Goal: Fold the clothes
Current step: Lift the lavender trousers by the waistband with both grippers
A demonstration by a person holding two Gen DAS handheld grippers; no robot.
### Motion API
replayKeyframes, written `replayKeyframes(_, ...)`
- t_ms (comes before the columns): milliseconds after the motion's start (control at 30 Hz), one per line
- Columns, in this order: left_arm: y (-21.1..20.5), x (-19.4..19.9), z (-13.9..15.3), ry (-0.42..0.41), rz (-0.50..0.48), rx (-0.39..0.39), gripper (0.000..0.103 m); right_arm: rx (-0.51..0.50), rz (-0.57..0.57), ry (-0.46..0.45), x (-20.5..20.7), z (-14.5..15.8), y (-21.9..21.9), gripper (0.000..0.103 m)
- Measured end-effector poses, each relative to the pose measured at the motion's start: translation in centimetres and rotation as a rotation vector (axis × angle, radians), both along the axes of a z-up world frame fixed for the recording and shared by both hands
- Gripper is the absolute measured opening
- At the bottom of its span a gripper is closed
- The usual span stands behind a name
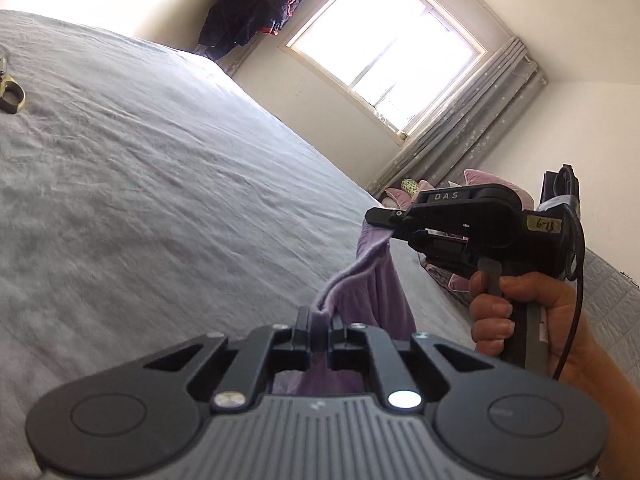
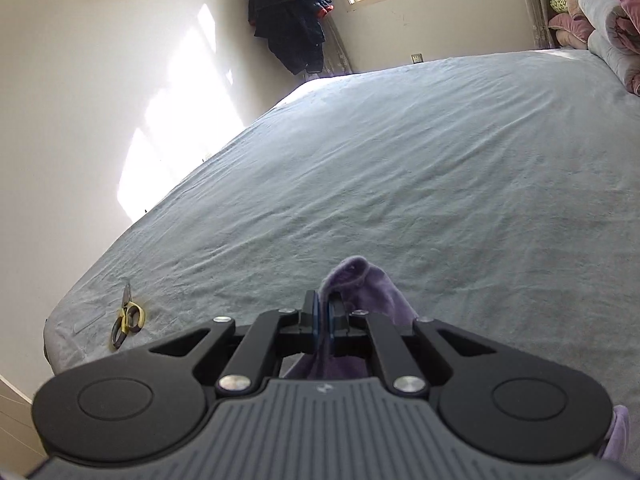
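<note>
A purple fleece garment (image 1: 372,292) hangs in the air above the grey bed (image 1: 160,184), held by both grippers. My left gripper (image 1: 320,322) is shut on one part of its top edge. My right gripper (image 1: 390,226), seen from the side in the left wrist view with a hand on its grip, is shut on another part of that edge a short way off. In the right wrist view my right gripper (image 2: 322,312) pinches the garment (image 2: 368,284), a fold of which sticks up past the fingertips. The rest of the garment hangs below, hidden.
Yellow-handled scissors (image 2: 128,318) lie near the bed's left corner, also in the left wrist view (image 1: 12,94). Pink and grey pillows and bedding (image 2: 608,20) pile at the head of the bed. A dark coat (image 2: 292,20) hangs on the wall beside the window (image 1: 388,48).
</note>
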State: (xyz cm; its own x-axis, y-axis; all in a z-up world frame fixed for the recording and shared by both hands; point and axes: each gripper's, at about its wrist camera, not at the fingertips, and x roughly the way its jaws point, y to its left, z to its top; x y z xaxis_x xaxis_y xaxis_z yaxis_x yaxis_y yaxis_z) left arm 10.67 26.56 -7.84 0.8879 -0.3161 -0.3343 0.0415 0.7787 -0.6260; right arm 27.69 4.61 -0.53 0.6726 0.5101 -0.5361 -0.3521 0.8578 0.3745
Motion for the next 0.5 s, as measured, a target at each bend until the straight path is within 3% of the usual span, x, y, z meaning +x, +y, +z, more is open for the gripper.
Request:
replayKeyframes(233, 4.8, 4.1, 0.2, 0.053, 0.135, 0.051, 0.006, -0.047, 0.070, -0.016, 4.5, -1.7, 6.8, 0.006)
replayKeyframes(500, 7.7, 7.8, -2.1, 0.154, 0.269, 0.124, 0.006, -0.109, 0.144, -0.007, 8.3, -5.1, 12.4, 0.006)
